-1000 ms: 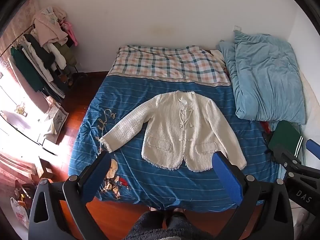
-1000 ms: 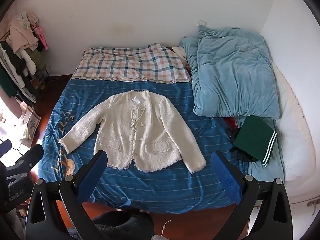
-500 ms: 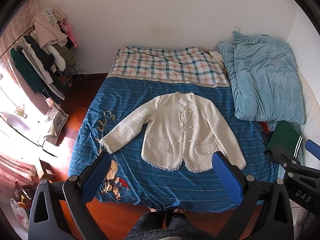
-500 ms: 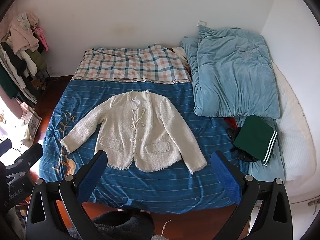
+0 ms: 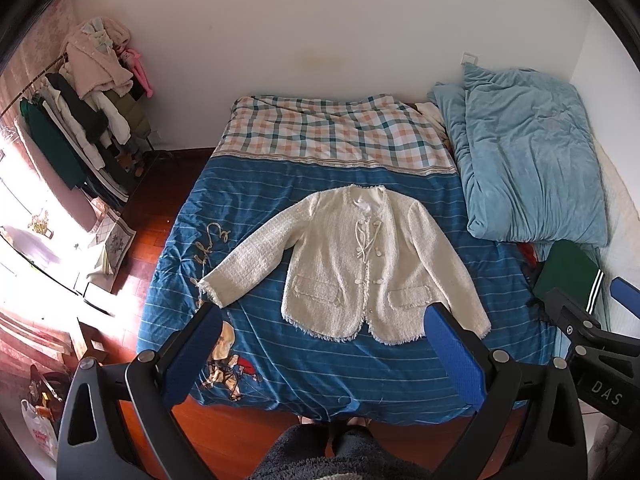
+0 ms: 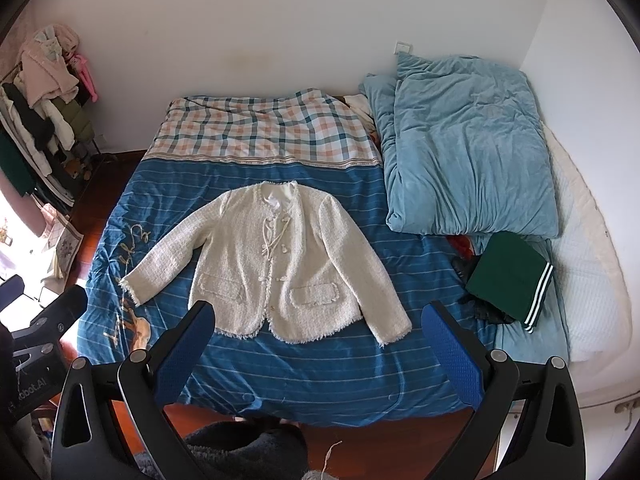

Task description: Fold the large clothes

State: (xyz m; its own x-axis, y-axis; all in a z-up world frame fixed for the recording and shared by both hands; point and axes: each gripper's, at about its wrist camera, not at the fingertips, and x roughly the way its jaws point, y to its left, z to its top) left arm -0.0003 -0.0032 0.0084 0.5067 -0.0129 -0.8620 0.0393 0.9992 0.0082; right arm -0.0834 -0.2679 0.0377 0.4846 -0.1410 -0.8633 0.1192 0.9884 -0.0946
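A cream tweed jacket [image 5: 356,264] lies flat, front up, on the blue striped bedcover [image 5: 320,364], its left sleeve spread out and its right sleeve along its side. It also shows in the right wrist view [image 6: 276,268]. My left gripper [image 5: 320,344] is open and empty, held above the foot of the bed, short of the jacket's hem. My right gripper [image 6: 320,344] is open and empty at the same height, just to the right.
A folded light blue duvet [image 6: 464,152] lies on the bed's right side, with a folded green garment [image 6: 508,276] below it. A checked blanket [image 6: 264,132] covers the far end. A clothes rack [image 5: 80,128] stands at the left over a wooden floor.
Both grippers have drifted slightly, so the view shifted a little. The jacket has not moved.
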